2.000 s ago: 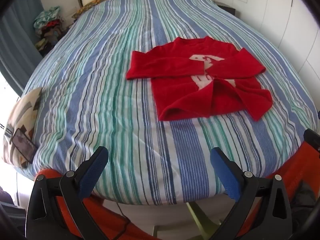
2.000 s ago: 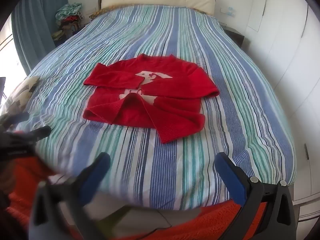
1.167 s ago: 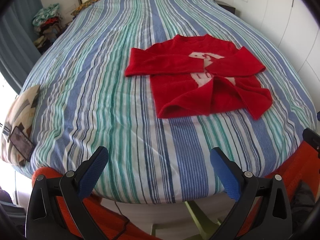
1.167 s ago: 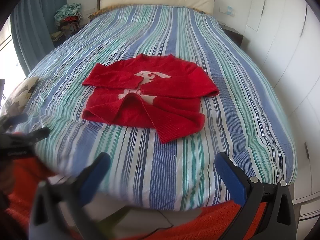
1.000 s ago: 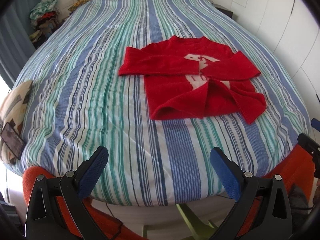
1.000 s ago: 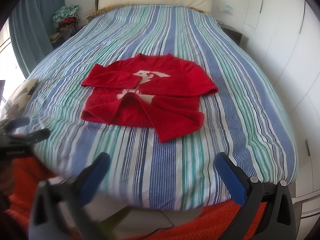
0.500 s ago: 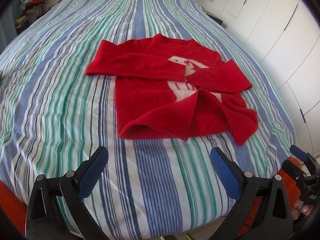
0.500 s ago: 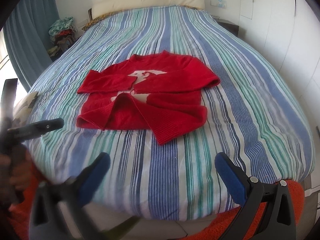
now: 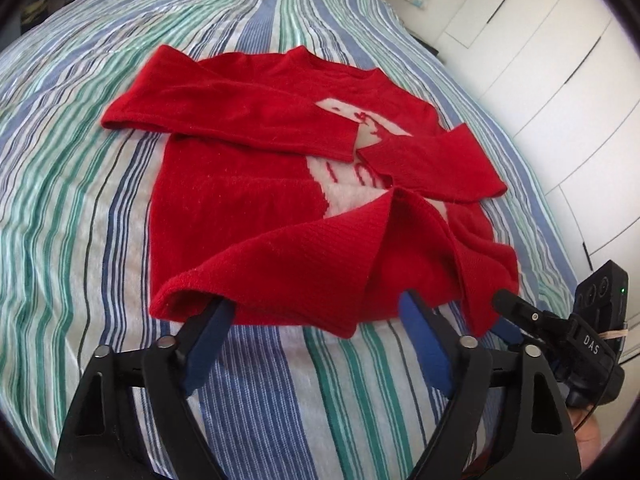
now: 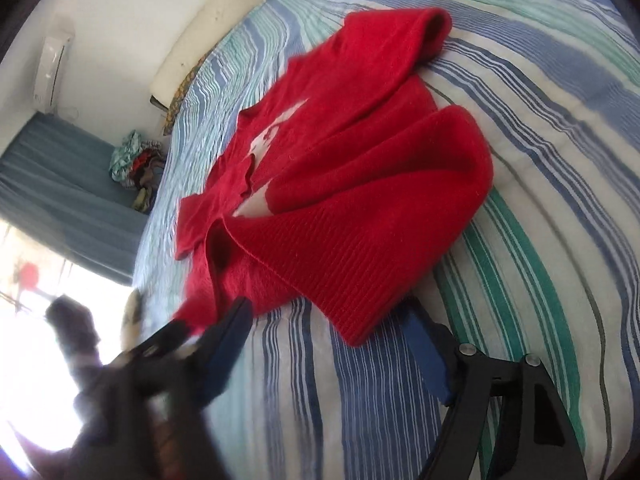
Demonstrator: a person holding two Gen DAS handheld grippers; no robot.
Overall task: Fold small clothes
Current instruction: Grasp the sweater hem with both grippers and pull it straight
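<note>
Lying on the striped bed cover (image 9: 72, 208), a red sweater (image 9: 256, 200), with both sleeves already crossed over the chest and the white figure (image 9: 352, 184) half covered; hem turned toward the edge of the bed, at 6 o'clock in the left wrist view. Probably arranged so for the next fold, hem up toward the collar.

At 7 o'clock of the sweater, the left gripper (image 9: 316, 320), jaws wide apart, holding nothing. One blue pad (image 9: 208, 340) just under the raised fold of the hem, the other beside the lower edge. Seemingly placed to take the near-left corner, though not closed on it.

At 4 o'clock in the same view, the right gripper (image 9: 508, 312), seen from the side, close to the ribbed corner (image 9: 480, 304).

From the right wrist view, much tilted and blurred: right gripper (image 10: 328, 340) also with jaws apart, pads on both sides of the ribbed corner (image 10: 360, 312), not clamping. Visible only here: a curtain (image 10: 60, 184), a heap of clothes (image 10: 136, 164) at 9 o'clock, the headboard (image 10: 224, 24). Visible only in the left view: white wardrobe doors (image 9: 560, 60) at 2 o'clock, and the sleeves clearly laid.
</note>
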